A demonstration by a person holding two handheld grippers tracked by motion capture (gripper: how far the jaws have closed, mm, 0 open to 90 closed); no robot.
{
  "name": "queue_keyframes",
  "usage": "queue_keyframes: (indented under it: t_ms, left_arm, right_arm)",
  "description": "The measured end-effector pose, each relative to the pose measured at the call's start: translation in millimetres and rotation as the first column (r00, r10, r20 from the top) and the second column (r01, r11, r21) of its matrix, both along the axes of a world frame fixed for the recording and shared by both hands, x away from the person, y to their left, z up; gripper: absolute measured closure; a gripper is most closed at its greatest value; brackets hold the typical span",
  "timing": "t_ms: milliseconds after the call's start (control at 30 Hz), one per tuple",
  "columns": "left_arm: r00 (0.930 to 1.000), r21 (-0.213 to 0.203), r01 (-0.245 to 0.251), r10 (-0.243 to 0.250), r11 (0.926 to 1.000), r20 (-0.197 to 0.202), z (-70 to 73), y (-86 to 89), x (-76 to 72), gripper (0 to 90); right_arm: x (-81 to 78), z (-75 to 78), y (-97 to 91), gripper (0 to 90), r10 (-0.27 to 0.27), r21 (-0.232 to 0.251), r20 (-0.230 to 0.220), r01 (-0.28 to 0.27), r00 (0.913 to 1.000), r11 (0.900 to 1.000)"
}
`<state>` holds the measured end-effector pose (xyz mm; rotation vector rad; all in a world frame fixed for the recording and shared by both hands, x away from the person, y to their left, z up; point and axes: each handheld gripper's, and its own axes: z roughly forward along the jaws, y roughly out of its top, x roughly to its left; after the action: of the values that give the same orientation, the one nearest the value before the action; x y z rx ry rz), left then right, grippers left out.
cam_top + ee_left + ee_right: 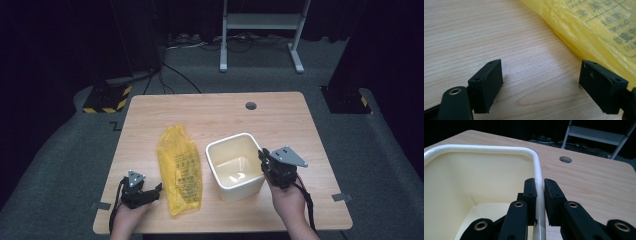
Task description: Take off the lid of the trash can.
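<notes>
While clamped, bin (pixel 235 166) stands upright, mouth upward.

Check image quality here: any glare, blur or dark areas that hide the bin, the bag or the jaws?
High view: table evenly lit, surroundings nearly black, soft glare on the bin floor. Left gripper view: wood grain sharp, bag print slightly soft, left gripper casts a faint shadow. Right gripper view: right gripper on the bin rim is clear, background dim.
</notes>
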<state>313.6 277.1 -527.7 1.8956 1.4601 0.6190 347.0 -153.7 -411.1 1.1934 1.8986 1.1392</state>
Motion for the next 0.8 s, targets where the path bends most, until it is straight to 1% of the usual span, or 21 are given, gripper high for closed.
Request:
queue_keyframes:
  t_ms: [133,233,367,467,600,800]
  left_arm:
    - [1.0,0.0,0.0,0.0,1.0,0.0,0.0,0.0,0.0,19.0]
    - [1.0,0.0,0.0,0.0,1.0,0.0,0.0,-0.1,0.0,19.0]
    - [1.0,-0.003,-0.001,0.001,1.0,0.0,-0.1,0.0,-0.1,19.0]
    - [1.0,-0.002,-0.001,0.001,1.0,0.0,0.0,0.0,-0.2,19.1]
    - [1.0,-0.002,-0.001,0.001,1.0,-0.001,0.0,0.0,-0.3,19.1]
    - [1.0,-0.005,-0.001,0.001,1.0,-0.001,0.1,0.4,-0.3,19.2]
  right_arm:
    - [1.7,-2.0,-1.2,79.0,-0.004,-0.009,-0.018,0.004,0.9998,1.0]
    - [1.8,0.4,-3.4,73.9,0.0,0.004,-0.027,0.001,0.9996,1.0]
    - [2.6,1.0,-3.3,74.6,-0.003,-0.017,-0.055,0.003,0.9985,0.9999]
    - [3.4,0.1,-3.1,79.0,0.003,-0.02,-0.066,-0.004,0.9978,0.9998]
    - [2.6,0.8,0.2,81.0,-0.008,-0.038,-0.055,0.006,0.9985,0.9993]
    - [-0.2,2.9,4.5,81.2,-0.001,-0.035,-0.018,0.0,0.9998,0.9994]
